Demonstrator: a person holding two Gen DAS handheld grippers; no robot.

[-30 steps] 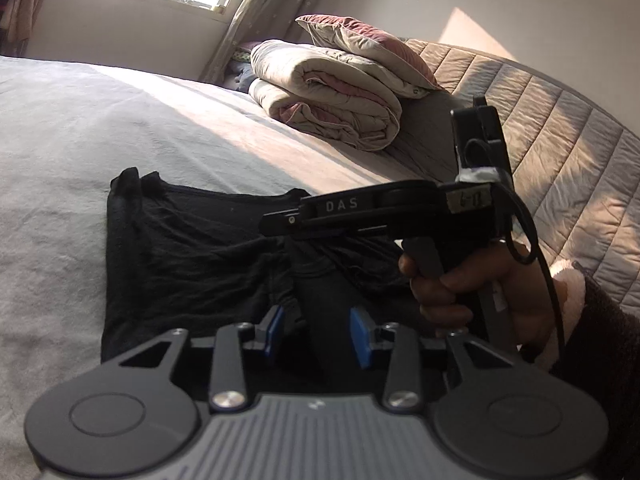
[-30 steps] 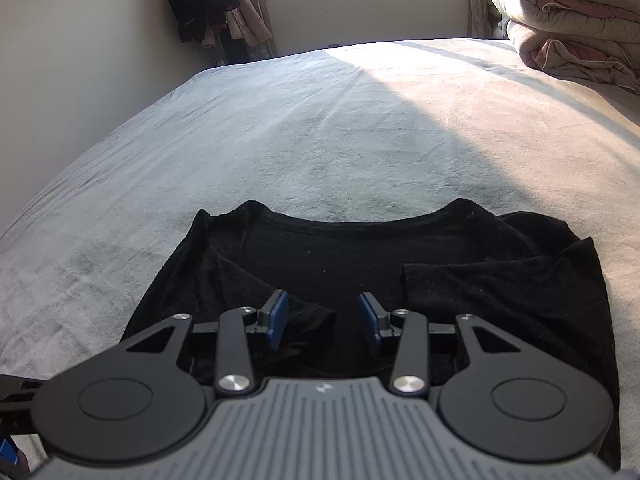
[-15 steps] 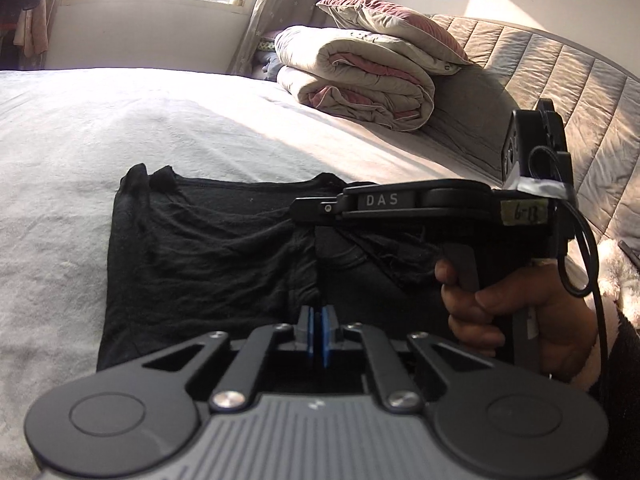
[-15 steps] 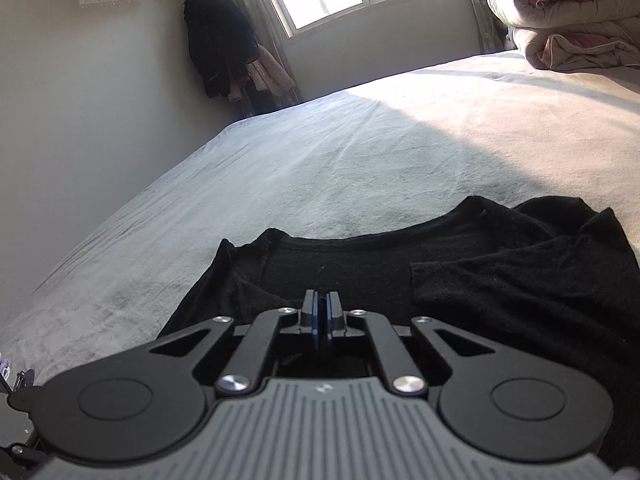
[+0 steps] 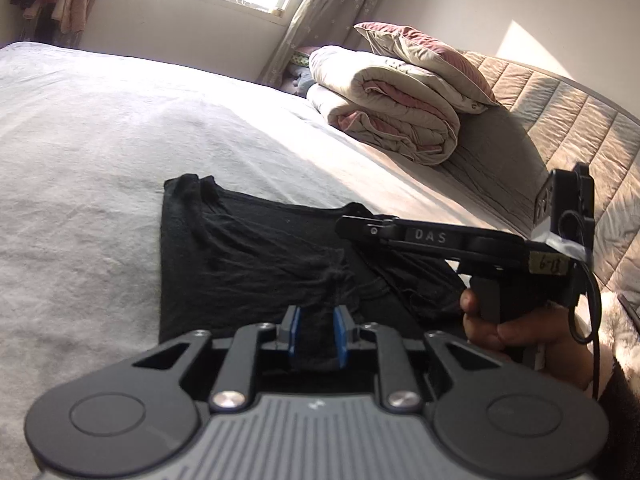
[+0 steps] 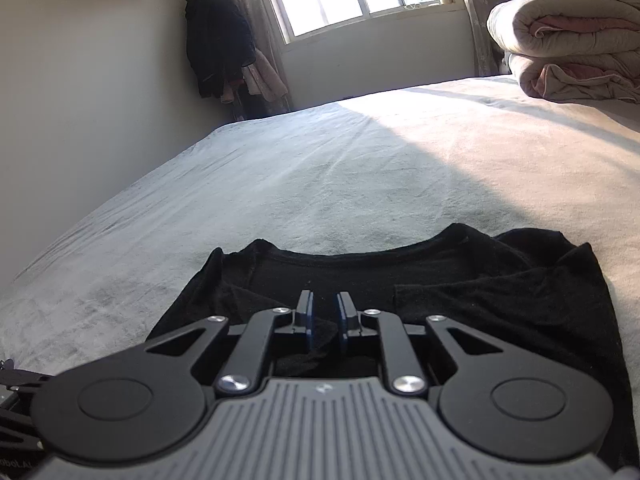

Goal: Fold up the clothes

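A black T-shirt [image 5: 248,256] lies flat on the bed, sleeves folded in, its neckline [image 6: 352,258] toward the window. My left gripper [image 5: 316,334] sits low over the shirt's near edge. Its jaws are opening, and a puckered ridge of black cloth [image 5: 336,280] runs into the gap, though the blue pads do not press on it. My right gripper [image 6: 325,322] hovers over the shirt's hem side, jaws also opening, with only the shirt's surface below the gap. In the left wrist view the right gripper [image 5: 344,227] shows side-on, held by a hand [image 5: 500,332].
The pale bedspread [image 6: 320,168] stretches toward the window. A folded quilt and pillow [image 5: 396,108] are stacked by the quilted headboard [image 5: 568,120]. Dark clothes [image 6: 218,48] hang in the far corner. A bit of the left gripper [image 6: 16,384] shows at the right view's lower left edge.
Both grippers went from wide apart to fully shut half a second ago, and now stand partly apart again. The shirt's cloth has puckered in front of the left gripper.
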